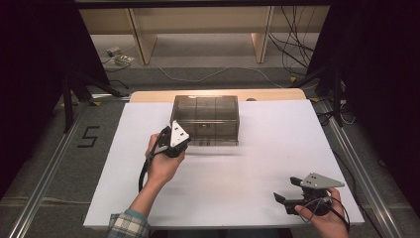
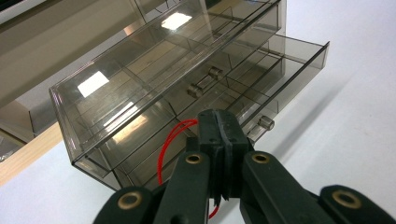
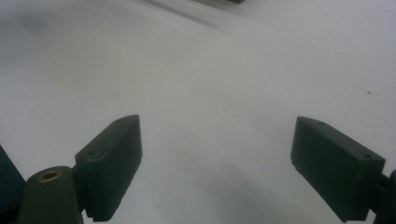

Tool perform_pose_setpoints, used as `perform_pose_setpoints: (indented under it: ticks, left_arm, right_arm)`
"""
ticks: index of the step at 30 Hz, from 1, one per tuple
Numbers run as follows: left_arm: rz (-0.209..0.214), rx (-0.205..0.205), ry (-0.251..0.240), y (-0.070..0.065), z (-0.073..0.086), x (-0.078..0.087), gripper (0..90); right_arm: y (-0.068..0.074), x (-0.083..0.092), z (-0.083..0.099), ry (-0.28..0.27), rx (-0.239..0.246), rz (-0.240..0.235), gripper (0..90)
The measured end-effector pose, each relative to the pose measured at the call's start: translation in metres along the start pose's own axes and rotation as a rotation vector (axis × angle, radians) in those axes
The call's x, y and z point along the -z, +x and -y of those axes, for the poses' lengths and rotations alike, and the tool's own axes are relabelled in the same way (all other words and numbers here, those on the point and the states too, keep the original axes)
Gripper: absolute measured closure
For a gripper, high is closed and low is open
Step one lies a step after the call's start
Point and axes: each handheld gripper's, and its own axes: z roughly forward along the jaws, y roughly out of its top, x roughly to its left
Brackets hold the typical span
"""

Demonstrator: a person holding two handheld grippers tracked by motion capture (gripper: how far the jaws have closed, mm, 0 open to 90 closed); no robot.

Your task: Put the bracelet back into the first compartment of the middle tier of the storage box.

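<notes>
A smoky see-through drawer box (image 1: 205,115) stands at the back middle of the white table (image 1: 223,188). In the left gripper view its lower drawer (image 2: 285,70) is pulled out, and the upper drawer, with a small knob (image 2: 203,86), is pushed in. My left gripper (image 2: 219,123) is shut on a thin red loop (image 2: 169,140), which looks like a rubber band, just above the open drawer's front left. In the high view the left gripper (image 1: 168,135) sits at the box's front left corner. My right gripper (image 1: 288,190) rests near the table's front right, open, with nothing between its fingers (image 3: 116,154).
A strip of wooden tabletop (image 1: 148,95) shows behind the white board. Beyond it on the floor are cables (image 1: 292,44) and wooden shelf legs (image 1: 141,39). A metal rail (image 1: 44,168) runs along the left side, with a "5" marked on the floor beside it.
</notes>
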Motion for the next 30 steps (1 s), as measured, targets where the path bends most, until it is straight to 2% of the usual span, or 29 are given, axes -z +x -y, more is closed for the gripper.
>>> perform_pose_setpoints:
  ticks: [30]
  left_arm:
    - [0.003, -0.023, 0.021, 0.0067, -0.0019, -0.0092, 89.8]
  right_arm:
    - [-0.0001, -0.0002, 0.0000, 0.005, 0.000, 0.001, 17.3]
